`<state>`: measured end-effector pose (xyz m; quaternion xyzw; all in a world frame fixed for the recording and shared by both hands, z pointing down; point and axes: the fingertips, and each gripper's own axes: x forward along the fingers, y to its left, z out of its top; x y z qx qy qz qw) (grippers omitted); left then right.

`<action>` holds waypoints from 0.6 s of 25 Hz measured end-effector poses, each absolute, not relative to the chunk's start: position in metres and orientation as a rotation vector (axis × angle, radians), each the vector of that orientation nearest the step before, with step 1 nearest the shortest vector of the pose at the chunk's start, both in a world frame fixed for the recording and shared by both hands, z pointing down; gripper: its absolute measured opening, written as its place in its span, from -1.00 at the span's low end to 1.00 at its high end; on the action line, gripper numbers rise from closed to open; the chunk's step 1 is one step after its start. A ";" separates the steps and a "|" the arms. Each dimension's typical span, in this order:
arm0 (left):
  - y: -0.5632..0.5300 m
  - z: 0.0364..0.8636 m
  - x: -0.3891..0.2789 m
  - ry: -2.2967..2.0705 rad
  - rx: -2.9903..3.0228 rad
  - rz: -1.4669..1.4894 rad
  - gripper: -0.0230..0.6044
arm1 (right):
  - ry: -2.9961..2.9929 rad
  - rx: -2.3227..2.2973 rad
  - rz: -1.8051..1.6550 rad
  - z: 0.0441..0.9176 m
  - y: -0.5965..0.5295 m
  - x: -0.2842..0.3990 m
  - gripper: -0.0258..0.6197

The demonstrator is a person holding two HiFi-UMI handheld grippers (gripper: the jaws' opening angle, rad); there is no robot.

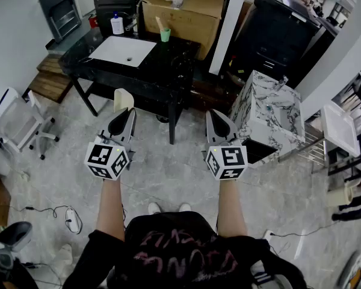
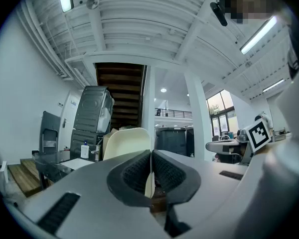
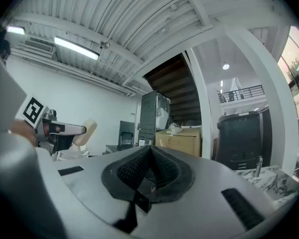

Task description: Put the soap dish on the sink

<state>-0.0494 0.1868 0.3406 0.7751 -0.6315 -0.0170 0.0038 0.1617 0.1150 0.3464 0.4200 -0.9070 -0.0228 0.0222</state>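
Observation:
My left gripper [image 1: 124, 114] is shut on a cream soap dish [image 1: 123, 99], whose rounded end sticks out past the jaw tips. In the left gripper view the soap dish [image 2: 127, 142] rises above the closed jaws of the left gripper [image 2: 150, 153]. To its right my right gripper [image 1: 219, 120] is held level with the left one, shut with nothing in it; the right gripper [image 3: 149, 156] shows meeting pads. Ahead stands a black table with a white sink [image 1: 123, 51] set into its top. Both grippers hover over the floor, short of the table.
On the black table [image 1: 162, 71] stand a soap bottle [image 1: 117, 24] and a green cup [image 1: 165, 34]. A cardboard box [image 1: 183, 8] sits behind. A marble basin cabinet [image 1: 269, 114] is to the right, a white chair [image 1: 18, 122] to the left, cables on the floor [image 1: 60, 212].

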 end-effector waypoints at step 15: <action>0.193 0.347 -0.064 -1.965 2.427 -0.060 -0.84 | -2.820 1.270 -0.061 0.355 0.123 0.141 -0.89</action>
